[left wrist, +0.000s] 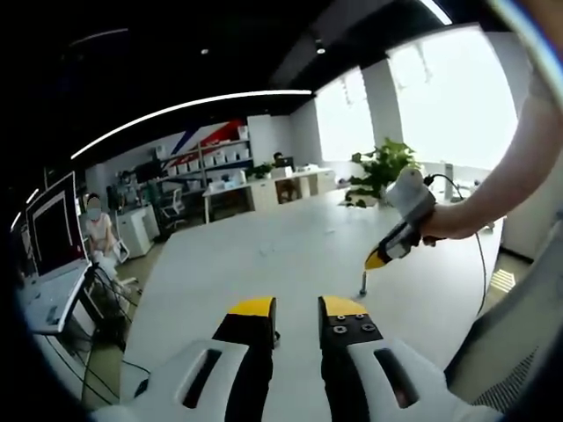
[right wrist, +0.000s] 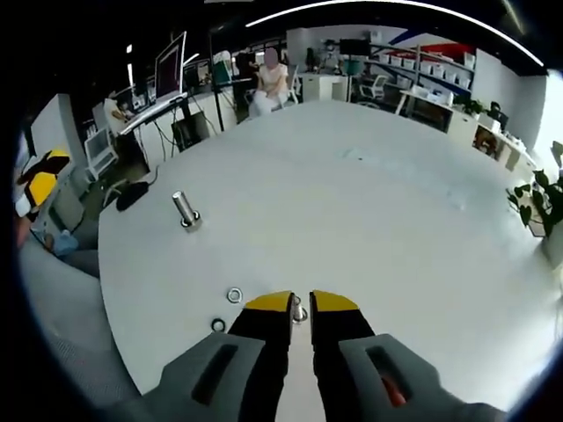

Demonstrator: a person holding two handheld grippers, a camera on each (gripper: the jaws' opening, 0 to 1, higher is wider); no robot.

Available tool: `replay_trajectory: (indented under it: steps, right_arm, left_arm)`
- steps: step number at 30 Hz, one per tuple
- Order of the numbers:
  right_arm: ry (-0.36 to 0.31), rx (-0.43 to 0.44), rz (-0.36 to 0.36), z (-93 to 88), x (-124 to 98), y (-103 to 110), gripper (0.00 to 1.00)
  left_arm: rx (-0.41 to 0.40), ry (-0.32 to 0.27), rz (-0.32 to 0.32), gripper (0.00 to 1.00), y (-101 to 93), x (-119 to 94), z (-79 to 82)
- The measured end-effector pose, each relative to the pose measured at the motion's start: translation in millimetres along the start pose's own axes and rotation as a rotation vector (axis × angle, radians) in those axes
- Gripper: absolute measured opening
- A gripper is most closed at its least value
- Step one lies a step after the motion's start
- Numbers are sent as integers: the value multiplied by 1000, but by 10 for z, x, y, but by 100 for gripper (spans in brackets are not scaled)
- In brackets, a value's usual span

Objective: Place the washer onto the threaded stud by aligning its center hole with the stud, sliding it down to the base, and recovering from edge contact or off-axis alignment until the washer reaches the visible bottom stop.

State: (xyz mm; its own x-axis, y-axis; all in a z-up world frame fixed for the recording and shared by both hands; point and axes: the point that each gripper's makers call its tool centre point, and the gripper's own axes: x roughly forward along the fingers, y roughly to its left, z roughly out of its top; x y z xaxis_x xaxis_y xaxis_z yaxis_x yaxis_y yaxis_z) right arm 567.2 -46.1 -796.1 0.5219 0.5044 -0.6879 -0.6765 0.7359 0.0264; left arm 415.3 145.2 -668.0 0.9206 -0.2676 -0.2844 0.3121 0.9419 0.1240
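**Right gripper's jaws at a washer, stud standing apart on the table**

In the right gripper view the right gripper (right wrist: 300,303) sits lowest, its yellow-tipped jaws nearly together with only a thin slit between them. A small metal washer (right wrist: 300,310) shows in that slit right at the tips; whether the jaws actually pinch it or merely hover at it cannot be told. Just to the left of the tips lie two more rings on the white table (right wrist: 369,202): a bright spare washer (right wrist: 234,294) and a darker ring (right wrist: 218,325) nearer the table edge. Farther up and left, well apart from the jaws, the threaded stud (right wrist: 185,210) stands upright on its base. Beyond the table's far edge a seated person (right wrist: 269,81) and monitors (right wrist: 167,63) are visible.

In the left gripper view the left gripper (left wrist: 297,306) rises from the bottom with a clear gap between its jaws and nothing in it. Past it, over the table (a wide pale top), the stud appears as a thin upright pin, with the other gripper's yellow tip just above it, held by a hand (left wrist: 444,222). A potted plant (left wrist: 380,170) stands at the far end, by bright windows
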Motion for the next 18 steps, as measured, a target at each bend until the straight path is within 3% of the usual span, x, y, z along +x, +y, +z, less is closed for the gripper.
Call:
replay_trajectory:
  steps: [18]
  right_arm:
    - [-38, 70, -5, -46, -183, 47, 12]
  left_arm:
    - [-12, -18, -2, 17, -5, -7, 39]
